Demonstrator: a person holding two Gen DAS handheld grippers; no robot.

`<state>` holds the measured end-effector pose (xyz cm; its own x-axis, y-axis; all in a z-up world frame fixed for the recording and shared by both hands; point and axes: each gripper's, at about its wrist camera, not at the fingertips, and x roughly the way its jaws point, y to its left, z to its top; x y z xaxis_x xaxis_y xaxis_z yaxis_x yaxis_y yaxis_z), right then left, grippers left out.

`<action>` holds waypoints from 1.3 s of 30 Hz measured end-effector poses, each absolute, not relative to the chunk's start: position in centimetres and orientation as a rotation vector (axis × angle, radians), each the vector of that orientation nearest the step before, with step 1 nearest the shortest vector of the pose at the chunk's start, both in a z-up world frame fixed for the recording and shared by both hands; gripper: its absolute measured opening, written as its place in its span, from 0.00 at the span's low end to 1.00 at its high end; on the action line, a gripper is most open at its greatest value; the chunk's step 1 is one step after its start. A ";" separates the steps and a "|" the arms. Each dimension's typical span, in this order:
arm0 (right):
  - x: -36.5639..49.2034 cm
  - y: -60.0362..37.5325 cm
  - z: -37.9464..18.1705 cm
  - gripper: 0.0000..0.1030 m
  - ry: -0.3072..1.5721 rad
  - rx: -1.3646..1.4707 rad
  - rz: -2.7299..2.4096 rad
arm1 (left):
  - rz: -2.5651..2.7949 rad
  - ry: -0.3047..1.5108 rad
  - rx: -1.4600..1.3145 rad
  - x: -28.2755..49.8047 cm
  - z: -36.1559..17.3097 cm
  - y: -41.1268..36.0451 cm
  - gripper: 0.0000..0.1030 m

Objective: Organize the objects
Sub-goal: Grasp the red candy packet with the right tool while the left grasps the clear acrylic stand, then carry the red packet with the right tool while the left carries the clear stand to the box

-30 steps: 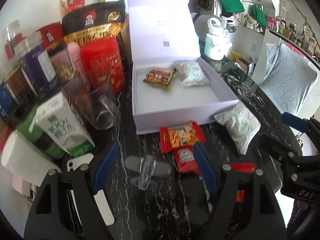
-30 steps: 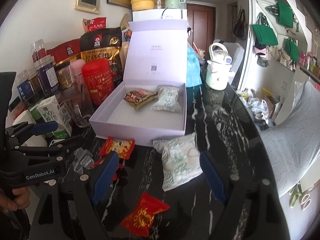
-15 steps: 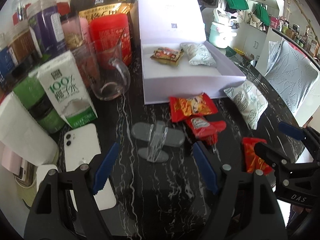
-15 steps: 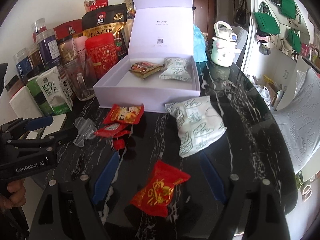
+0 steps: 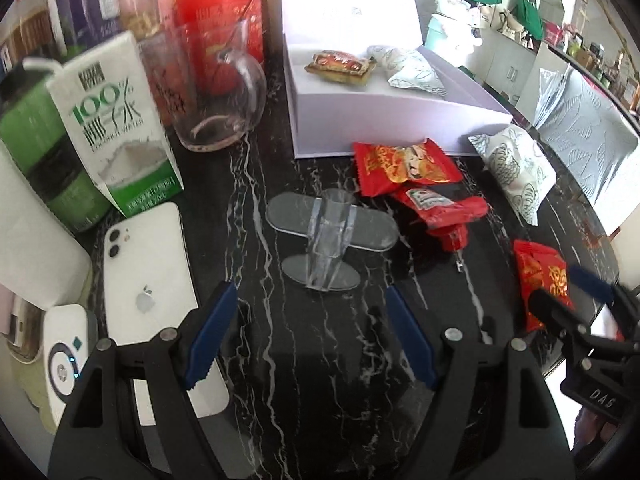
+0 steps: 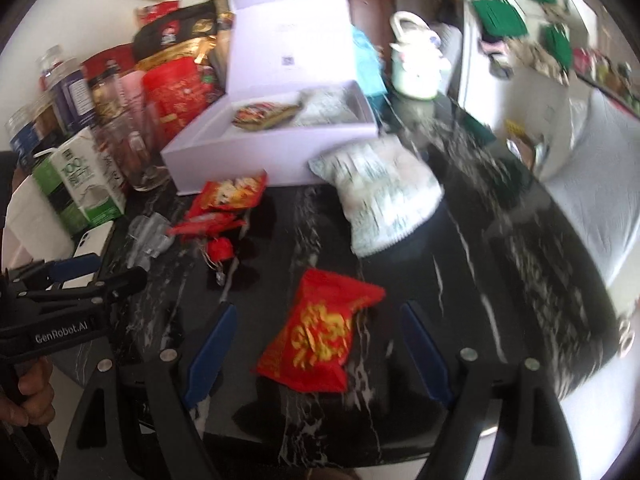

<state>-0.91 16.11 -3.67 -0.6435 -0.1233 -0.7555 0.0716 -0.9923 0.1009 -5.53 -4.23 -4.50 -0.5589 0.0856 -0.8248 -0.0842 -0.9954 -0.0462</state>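
Phone [image 5: 148,276]: only your left view shows it whole, white, back up, on the worktop [image 5: 320,360] just left of the left tool; in the right view just a corner peeks out.
Puck [image 5: 66,354]: a small white round device at the left edge, seen in the left view alone.
Carton [image 5: 116,120]: green and white, standing behind the phone; both views have it.
Glass [image 5: 216,92]: clear, standing between the carton and the box.
Stand [image 5: 330,236]: clear plastic, lying flat ahead of your left tool; sharp in the left view, a pale blur in the right.
Left tool [image 5: 310,336]: your blue pads stand apart, nothing between them, above bare worktop short of the stand.
Box [image 5: 384,120]: lilac, lid up; two snacks lie inside, one brown and one pale.
Red packs [image 5: 408,168]: one large and one small with a ketchup label [image 5: 440,208], overlapping, just in front of the box.
Pale bag [image 6: 380,196]: lying at the box's right front corner; the right view shows it larger but smeared.
Red packet [image 6: 320,340]: it lies between your right tool's pads, not touched by either; the left view shows it partly hidden behind that tool.
Right tool [image 6: 320,352]: pads apart, one each side of the red packet.
Kettle [image 6: 416,68]: pale green, behind the box, clearest in the right view.
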 end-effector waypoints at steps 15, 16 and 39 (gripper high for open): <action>-1.6 15.5 -5.4 0.82 -0.020 1.299 -2.798 | 2.657 0.059 -1.418 -7.9 -5.4 -3.7 0.74; -1.8 15.4 -5.4 0.82 -0.012 1.298 -2.798 | 2.655 0.066 -1.416 -8.0 -5.4 -3.6 0.74; -1.9 16.2 -5.2 0.39 0.039 1.210 -2.777 | 2.644 0.089 -1.344 -9.4 -4.9 -2.9 0.41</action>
